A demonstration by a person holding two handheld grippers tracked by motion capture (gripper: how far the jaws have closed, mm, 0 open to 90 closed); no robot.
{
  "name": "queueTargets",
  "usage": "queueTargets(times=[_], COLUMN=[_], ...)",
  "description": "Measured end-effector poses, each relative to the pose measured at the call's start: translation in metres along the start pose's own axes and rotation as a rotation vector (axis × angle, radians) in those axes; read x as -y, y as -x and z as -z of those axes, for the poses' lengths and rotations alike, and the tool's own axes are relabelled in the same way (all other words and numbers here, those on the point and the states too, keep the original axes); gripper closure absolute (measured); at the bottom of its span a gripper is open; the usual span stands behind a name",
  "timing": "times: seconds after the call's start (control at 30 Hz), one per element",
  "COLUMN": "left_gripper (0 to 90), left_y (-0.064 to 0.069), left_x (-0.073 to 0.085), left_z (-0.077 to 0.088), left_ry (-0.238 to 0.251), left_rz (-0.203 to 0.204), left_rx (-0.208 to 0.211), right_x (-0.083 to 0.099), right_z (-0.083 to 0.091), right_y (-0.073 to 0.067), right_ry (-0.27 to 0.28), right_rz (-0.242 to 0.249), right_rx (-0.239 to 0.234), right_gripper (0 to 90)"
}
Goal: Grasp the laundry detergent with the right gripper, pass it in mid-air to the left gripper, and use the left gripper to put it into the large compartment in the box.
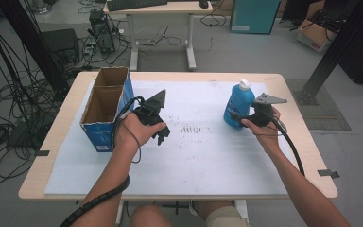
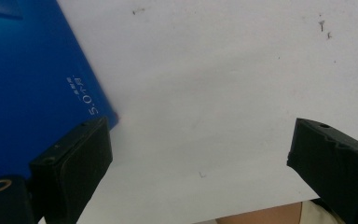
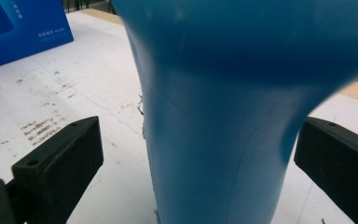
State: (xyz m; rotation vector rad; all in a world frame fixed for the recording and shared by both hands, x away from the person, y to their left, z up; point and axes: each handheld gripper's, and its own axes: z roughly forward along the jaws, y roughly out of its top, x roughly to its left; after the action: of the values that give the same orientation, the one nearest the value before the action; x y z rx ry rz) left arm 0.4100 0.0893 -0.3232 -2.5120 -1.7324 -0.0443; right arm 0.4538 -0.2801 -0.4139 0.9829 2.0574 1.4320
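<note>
A blue bottle (image 1: 237,106) with a white cap stands upright on the white sheet (image 1: 194,161) at the table's right. My right gripper (image 1: 248,120) is right beside it on the near right. In the right gripper view the bottle (image 3: 223,116) stands between the two black jaws, with a gap on each side. That gripper (image 3: 198,158) is open. My left gripper (image 1: 163,137) points down at the sheet just right of an open blue cardboard box (image 1: 105,106). It is open (image 2: 200,158) with nothing between the jaws, and the box wall (image 2: 28,84) is by its left jaw.
The box's blue side (image 3: 18,28) is far off across the scuffed sheet. Beyond the table stand a second desk (image 1: 160,9) and a teal bin (image 1: 255,16). Cables (image 1: 9,94) cover the floor at left. A black frame post (image 1: 335,52) slants at right.
</note>
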Motion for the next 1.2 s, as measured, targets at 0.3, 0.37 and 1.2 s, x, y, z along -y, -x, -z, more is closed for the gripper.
queueTargets(times=[0.3, 0.37, 1.2], left_gripper=[6.5, 6.5, 6.3], left_y=[0.0024, 0.0027, 0.0032], left_x=[0.0006, 0.0009, -0.0003], left_z=[0.0031, 0.0026, 0.0038], left_ry=[0.011, 0.011, 0.020], left_rz=[-0.005, -0.005, -0.003], left_rx=[0.002, 0.000, -0.003], right_x=[-0.0016, -0.0018, 0.0038], right_z=[0.0008, 0.0015, -0.0028], right_y=[-0.0037, -0.0046, -0.0027], right_ry=[0.025, 0.033, 0.049], right_rz=[0.016, 0.020, 0.027], right_rx=[0.015, 0.019, 0.043], right_gripper=[0.7, 0.7, 1.1])
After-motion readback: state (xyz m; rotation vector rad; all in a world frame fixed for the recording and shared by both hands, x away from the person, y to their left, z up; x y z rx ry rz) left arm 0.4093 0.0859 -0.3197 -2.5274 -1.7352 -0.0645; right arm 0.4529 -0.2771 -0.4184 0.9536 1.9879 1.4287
